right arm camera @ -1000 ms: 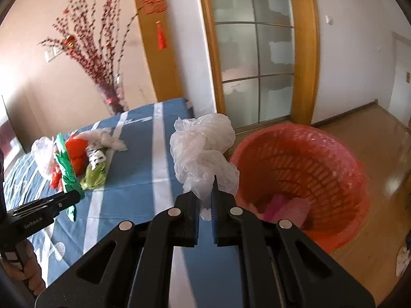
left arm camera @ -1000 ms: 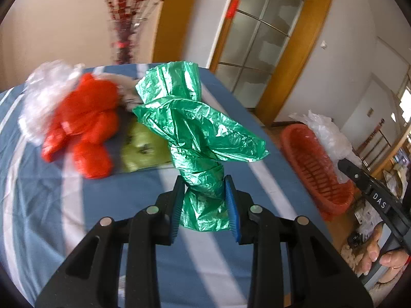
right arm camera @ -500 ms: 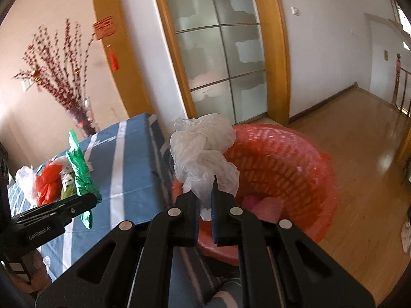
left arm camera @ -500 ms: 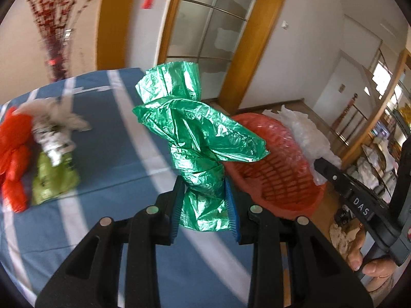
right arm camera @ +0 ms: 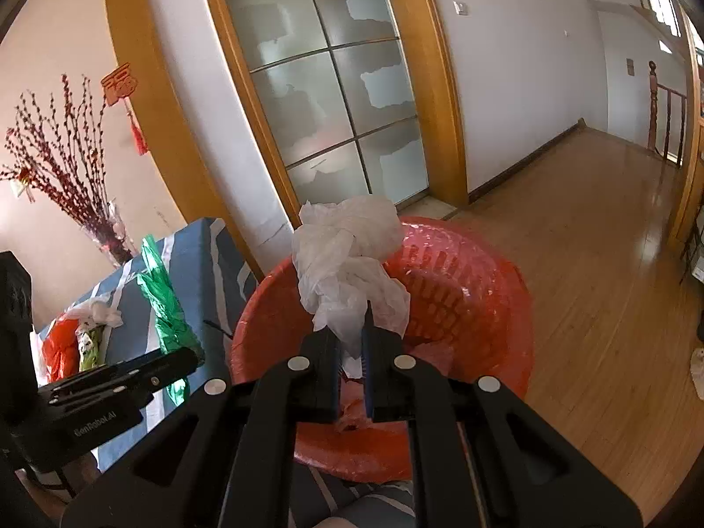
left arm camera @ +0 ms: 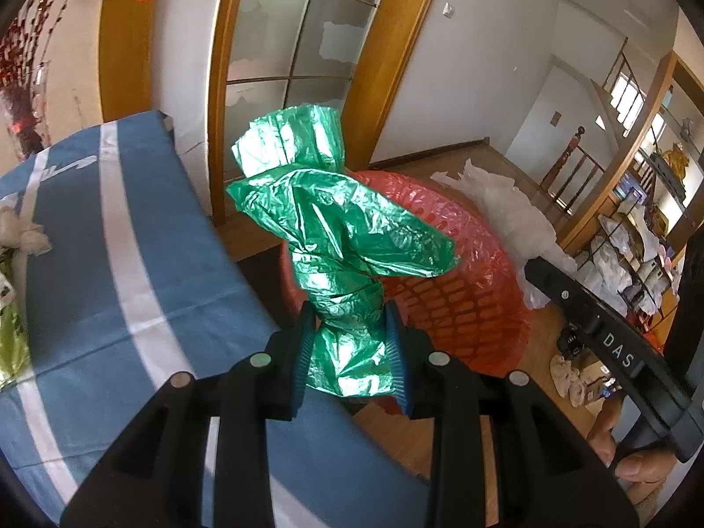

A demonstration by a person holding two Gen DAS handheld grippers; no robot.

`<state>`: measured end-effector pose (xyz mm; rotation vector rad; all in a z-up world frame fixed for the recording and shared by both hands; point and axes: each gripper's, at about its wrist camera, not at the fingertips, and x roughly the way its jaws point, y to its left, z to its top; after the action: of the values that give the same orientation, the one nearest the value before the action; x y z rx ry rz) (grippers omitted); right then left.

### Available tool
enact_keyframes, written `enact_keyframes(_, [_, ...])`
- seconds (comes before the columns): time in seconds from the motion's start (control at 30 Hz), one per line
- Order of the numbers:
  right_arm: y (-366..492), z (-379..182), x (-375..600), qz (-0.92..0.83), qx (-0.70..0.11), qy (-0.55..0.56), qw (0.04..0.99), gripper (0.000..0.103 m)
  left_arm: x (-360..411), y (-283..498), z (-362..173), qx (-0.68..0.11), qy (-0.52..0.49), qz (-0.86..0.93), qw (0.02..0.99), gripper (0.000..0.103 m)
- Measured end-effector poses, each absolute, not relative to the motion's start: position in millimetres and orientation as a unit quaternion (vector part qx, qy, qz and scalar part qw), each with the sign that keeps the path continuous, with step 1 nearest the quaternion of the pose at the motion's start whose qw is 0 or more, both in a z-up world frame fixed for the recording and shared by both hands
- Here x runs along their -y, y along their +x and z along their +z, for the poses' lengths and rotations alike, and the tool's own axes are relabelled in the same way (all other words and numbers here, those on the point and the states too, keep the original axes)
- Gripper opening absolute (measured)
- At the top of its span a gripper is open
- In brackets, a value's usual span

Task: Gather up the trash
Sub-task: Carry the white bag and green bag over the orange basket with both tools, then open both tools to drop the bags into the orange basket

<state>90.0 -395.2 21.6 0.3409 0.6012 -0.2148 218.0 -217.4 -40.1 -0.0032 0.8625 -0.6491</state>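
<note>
My left gripper is shut on a crumpled green plastic bag, held at the right edge of the blue striped table, just before the red basket. My right gripper is shut on a crumpled white plastic bag, held over the red basket. The green bag and left gripper also show in the right wrist view. The white bag shows in the left wrist view beyond the basket.
Red, white and yellow-green trash lies on the table at the left. A vase of red branches stands at the table's far end. Wooden floor and a glass door lie behind the basket. Pink trash lies inside the basket.
Both grippers have swung right, away from the table's trash pile, towards the red basket. The white bag now hangs over the basket, and the green bag is at the table's edge.
</note>
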Motion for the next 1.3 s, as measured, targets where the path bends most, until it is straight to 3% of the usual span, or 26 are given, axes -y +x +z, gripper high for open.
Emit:
enact_keyframes(0.5, [97.4,19.5,414.1,-0.113,-0.286,0.19,0.932,0.008,246.5,232.2,-52.4,-0.421,0.017,-0.325,0.847,0.032])
enact_keyframes(0.67, [100.8,20.5,419.9,-0.113,-0.282,0.198,0.932,0.009,253.6,233.1,-54.9,-0.421,0.022,-0.323,0.847,0.038])
enact_keyframes(0.77, [103.2,17.9,423.8,-0.115,-0.283,0.206,0.929,0.017,252.8,234.5,-57.9,-0.422,0.023,-0.316,0.849,0.05])
enact_keyframes(0.83, [102.1,15.7,426.2,-0.118,-0.285,0.212,0.927,0.037,249.2,236.1,-60.5,-0.424,0.024,-0.309,0.851,0.055])
enact_keyframes(0.93, [97.5,13.8,428.0,-0.128,-0.279,0.216,0.927,0.057,237.6,238.8,-64.4,-0.427,0.02,-0.293,0.855,0.061])
enact_keyframes(1.07, [91.9,11.9,431.0,-0.141,-0.279,0.218,0.925,0.063,216.2,240.4,-67.2,-0.431,0.009,-0.271,0.861,0.068])
enact_keyframes(1.3, [86.4,14.6,427.4,-0.145,-0.279,0.218,0.924,0.066,187.1,235.6,-65.1,-0.429,0.0,-0.24,0.871,0.072])
